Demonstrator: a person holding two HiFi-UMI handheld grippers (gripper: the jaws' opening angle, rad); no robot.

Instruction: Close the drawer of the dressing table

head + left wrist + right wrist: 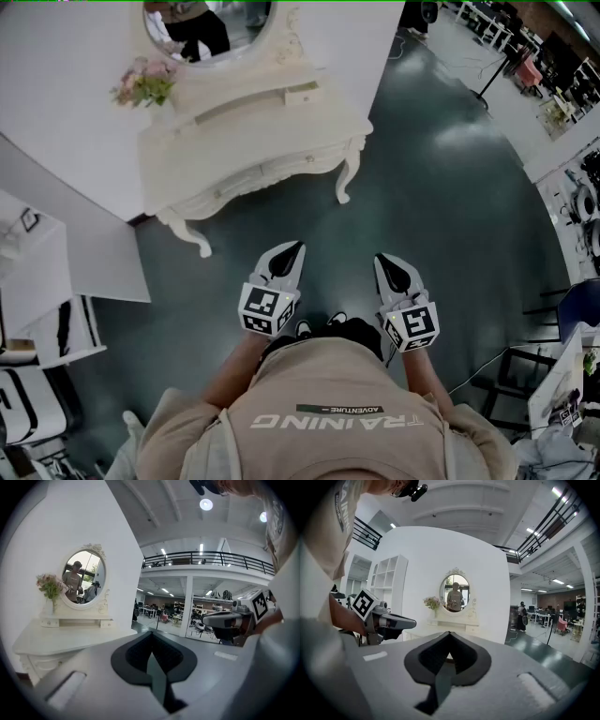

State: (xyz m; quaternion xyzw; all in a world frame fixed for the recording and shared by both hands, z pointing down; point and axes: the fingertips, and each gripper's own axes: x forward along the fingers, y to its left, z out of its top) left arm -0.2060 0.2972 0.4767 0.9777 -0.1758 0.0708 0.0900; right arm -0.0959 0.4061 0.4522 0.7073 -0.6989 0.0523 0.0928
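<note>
Progress: basically nothing done yet, I'd say. The person stands on the floor [441, 216] well apart from the desk [281, 122], and neither claw is touching anything.
Drawer: the small one [302, 93] on the right of the raised back shelf looks pulled out a bit from the shelf front. That's my best guess for the one to shut. The wide front panel under the desktop looks about flush, but I can't say for sure from the head view.
Left to do: pretty much all of it. Walk up, get a claw on the drawer front, and push it in till it sits level.
Left claw [295, 248]: held out in front at waist level, jaw tips pressed together, nothing in between.
Right claw [382, 260]: same deal, tips meeting with nothing gripped, alongside the left one.
Drawer contents: can't tell, no view looks into it.
Vase: a pale one on the left of the desk holds pink flowers [145, 82] with green leaves, just beside the oval mirror [211, 28].
Desktop: apart from the vase I don't spot anything else on it.
</note>
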